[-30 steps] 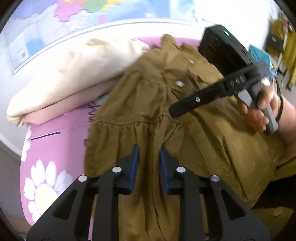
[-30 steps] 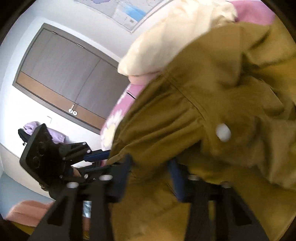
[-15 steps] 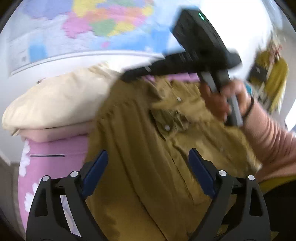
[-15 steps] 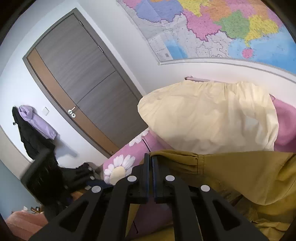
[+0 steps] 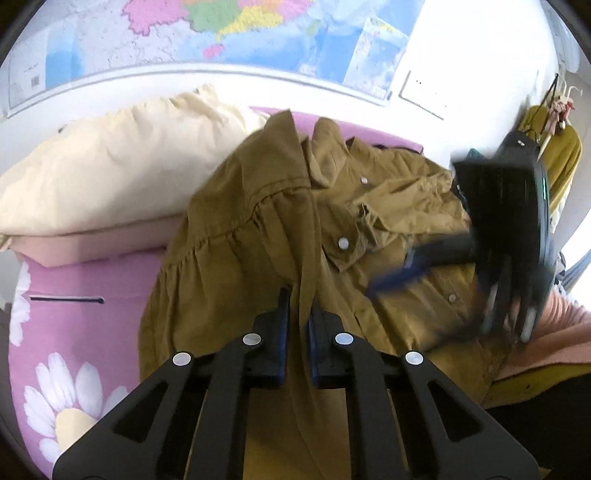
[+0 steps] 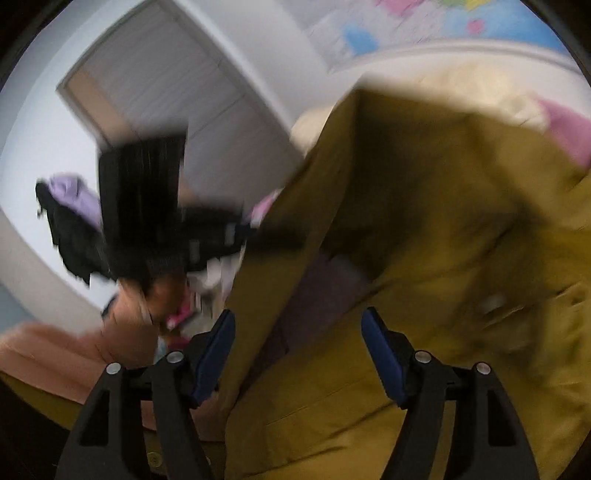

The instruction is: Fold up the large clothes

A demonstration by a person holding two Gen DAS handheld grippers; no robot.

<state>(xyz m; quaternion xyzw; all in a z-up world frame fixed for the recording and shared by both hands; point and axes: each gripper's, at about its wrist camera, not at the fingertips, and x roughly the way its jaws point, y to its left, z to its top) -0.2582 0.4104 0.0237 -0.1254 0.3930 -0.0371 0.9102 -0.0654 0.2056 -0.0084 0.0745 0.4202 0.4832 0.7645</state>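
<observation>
A large olive-brown buttoned garment (image 5: 362, 236) lies rumpled on a pink flowered bedsheet (image 5: 70, 325). My left gripper (image 5: 299, 317) is shut on a raised fold of the garment near its gathered seam. My right gripper (image 6: 299, 354) is open, with a lifted edge of the garment (image 6: 424, 229) standing between its blue pads. In the left wrist view the right gripper (image 5: 406, 269) shows blurred over the garment's right side. In the right wrist view the left gripper (image 6: 266, 232) shows blurred at the left.
A cream pillow (image 5: 110, 173) on a pink one lies at the bed's head, left of the garment. A wall map (image 5: 221, 33) hangs behind. A grey door (image 6: 177, 85) and hung clothes (image 6: 70, 218) are at the room's far side.
My left gripper, open half a second ago, has shut on a garment fold. My right gripper, shut then, has opened and dropped back down over the garment; both views are blurred.
</observation>
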